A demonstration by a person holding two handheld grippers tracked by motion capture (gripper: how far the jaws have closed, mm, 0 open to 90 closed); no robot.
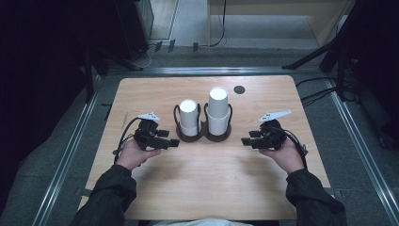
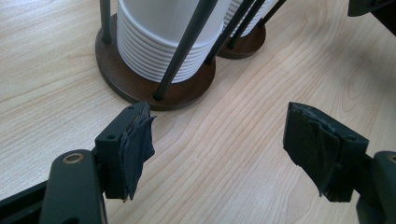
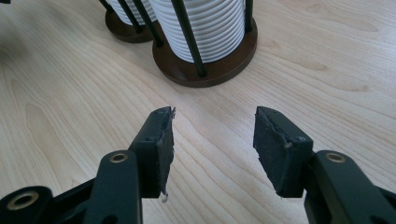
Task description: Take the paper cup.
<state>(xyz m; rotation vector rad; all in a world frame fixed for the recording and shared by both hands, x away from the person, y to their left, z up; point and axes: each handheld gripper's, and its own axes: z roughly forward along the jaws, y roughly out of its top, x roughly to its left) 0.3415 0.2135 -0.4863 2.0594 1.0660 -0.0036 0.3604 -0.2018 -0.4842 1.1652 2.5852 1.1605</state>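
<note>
Bare tabletop (image 1: pixel 207 179) separates both open grippers, left (image 1: pixel 175 141), right (image 1: pixel 244 141), from cup stacks (image 1: pixel 205 115).

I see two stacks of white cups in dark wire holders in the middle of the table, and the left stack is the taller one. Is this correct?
Not quite. The high view shows that the right stack of white cups is the taller one; the left stack is shorter. The rest is right: both stand in dark wire holders in the middle of the table.
</note>
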